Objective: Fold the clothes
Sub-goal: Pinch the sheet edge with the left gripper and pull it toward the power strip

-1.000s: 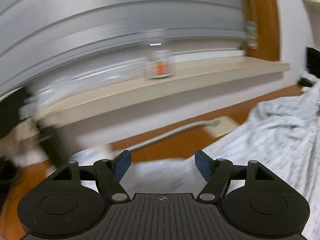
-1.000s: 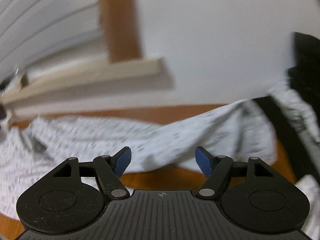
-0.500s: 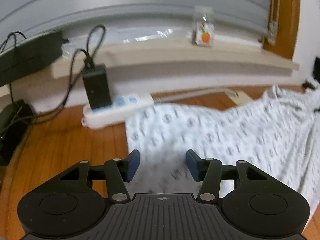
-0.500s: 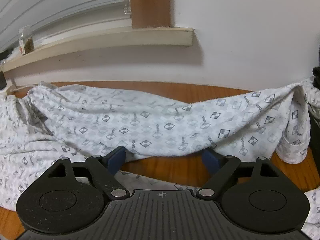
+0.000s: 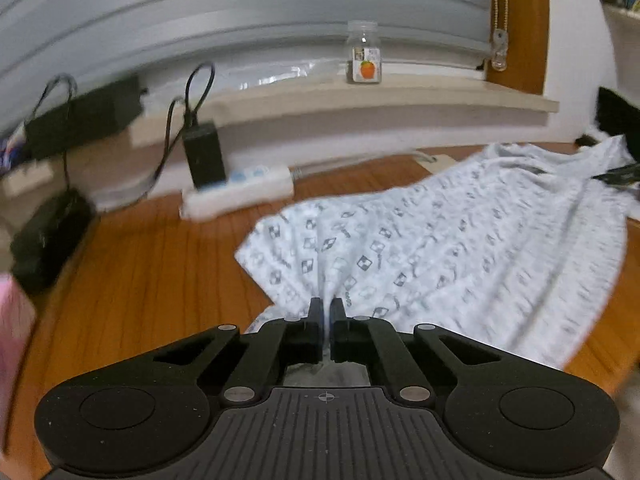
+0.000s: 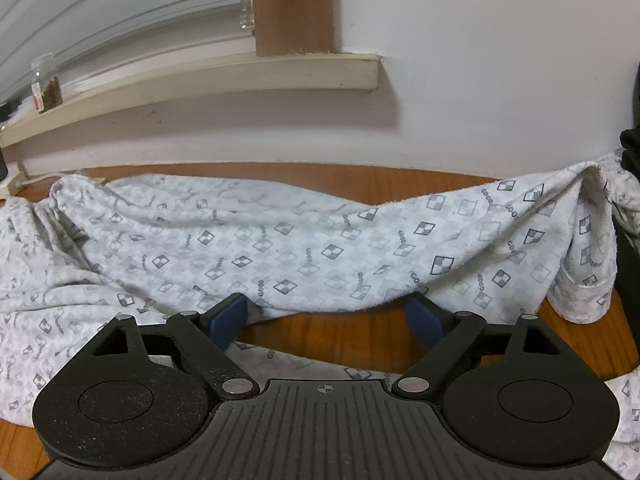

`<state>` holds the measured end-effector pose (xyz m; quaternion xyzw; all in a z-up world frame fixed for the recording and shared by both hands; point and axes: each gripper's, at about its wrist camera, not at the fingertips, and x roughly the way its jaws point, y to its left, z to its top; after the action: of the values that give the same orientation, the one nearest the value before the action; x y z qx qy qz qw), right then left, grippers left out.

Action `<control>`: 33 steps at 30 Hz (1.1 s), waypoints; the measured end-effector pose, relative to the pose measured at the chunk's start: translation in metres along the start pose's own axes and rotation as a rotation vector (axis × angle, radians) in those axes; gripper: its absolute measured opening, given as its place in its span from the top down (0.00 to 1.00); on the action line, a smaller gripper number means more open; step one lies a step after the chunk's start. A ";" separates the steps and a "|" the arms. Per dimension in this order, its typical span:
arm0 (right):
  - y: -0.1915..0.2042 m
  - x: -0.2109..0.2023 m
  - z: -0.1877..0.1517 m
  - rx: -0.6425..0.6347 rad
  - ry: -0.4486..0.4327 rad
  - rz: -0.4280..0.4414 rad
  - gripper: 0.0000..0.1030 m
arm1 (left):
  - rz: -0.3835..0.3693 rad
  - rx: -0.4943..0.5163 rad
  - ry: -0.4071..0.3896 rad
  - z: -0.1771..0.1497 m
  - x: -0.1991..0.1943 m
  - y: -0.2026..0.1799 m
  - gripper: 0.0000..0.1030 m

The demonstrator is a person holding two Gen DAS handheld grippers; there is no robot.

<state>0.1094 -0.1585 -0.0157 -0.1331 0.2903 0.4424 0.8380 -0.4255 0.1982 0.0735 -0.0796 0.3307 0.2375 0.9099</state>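
**Op:** Status: left tongs (image 5: 326,312) are pinched tight on a bunch of the patterned garment (image 5: 460,248), near its left corner. Cloth puckers into the blue pads, so I read that as a real grip, not a brush.

**Eng:** Right side?

**Op:** Right tongs (image 6: 326,314) are spread wide, holding nothing. They hang low over the garment's near edge (image 6: 304,256), pads either side of a raised fold. I judge they're lined up to take that hem.

**Eng:** Where's the garment sitting?

**Op:** On the wooden bench (image 5: 152,276), sprawled lengthwise along the wall, rumpled, not flat. Its right end climbs onto something dark (image 6: 630,184) at the frame edge; can't tell what. Part of it also runs under my right rig.

**Eng:** Folded at all?

**Op:** Can't settle it. One ridge doubles over in the right view, but that could be a slump or a deliberate lap. No neat stack visible.

**Eng:** Why grab the corner?

**Op:** My guess: a corner gives control of the whole edge, and two held points let me tension and square the cloth.

**Eng:** Hazards?

**Op:** Power strip (image 5: 240,196) with a black adapter (image 5: 203,154) sits just beyond the left corner, cable trailing behind. Jar (image 5: 363,53) on the sill (image 5: 440,94) is above it. Dragging cloth leftward could snag the strip. Left view is motion-blurred, so I'd trust fine detail there less.
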 end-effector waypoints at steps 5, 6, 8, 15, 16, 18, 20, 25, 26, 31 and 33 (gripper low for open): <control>-0.001 0.001 0.000 -0.001 0.001 0.004 0.15 | -0.032 -0.060 -0.006 -0.004 -0.016 0.011 0.94; -0.001 0.001 0.001 -0.002 0.002 0.004 0.15 | -0.022 -0.070 -0.020 -0.001 -0.019 0.015 0.91; -0.002 0.001 0.001 -0.003 0.002 0.004 0.15 | -0.002 -0.092 -0.050 0.005 -0.024 0.022 0.73; -0.003 0.000 0.000 -0.003 0.002 0.004 0.14 | 0.044 -0.063 -0.065 0.038 0.019 0.050 0.22; -0.002 0.000 0.000 -0.002 0.002 0.004 0.14 | 0.024 -0.053 -0.035 0.040 0.031 0.052 0.22; -0.002 0.000 0.000 -0.002 0.002 0.003 0.14 | -0.016 -0.034 0.025 0.043 0.054 0.054 0.23; -0.002 0.001 0.001 -0.001 0.002 0.002 0.14 | -0.043 -0.011 0.065 0.046 0.070 0.052 0.26; -0.002 0.001 0.001 0.000 0.002 0.002 0.14 | -0.042 0.014 0.077 0.053 0.076 0.042 0.78; -0.002 0.001 0.001 0.000 0.002 0.002 0.14 | -0.037 0.015 0.073 0.055 0.075 0.040 0.80; -0.002 0.001 0.000 0.000 0.002 0.004 0.14 | 0.119 0.034 -0.126 0.070 0.037 0.033 0.90; -0.002 0.001 0.000 -0.001 0.002 0.003 0.14 | 0.167 0.006 -0.260 0.083 0.010 0.035 0.90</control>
<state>0.1113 -0.1591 -0.0160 -0.1336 0.2912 0.4435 0.8371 -0.3894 0.2575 0.1313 -0.0177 0.2162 0.3197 0.9223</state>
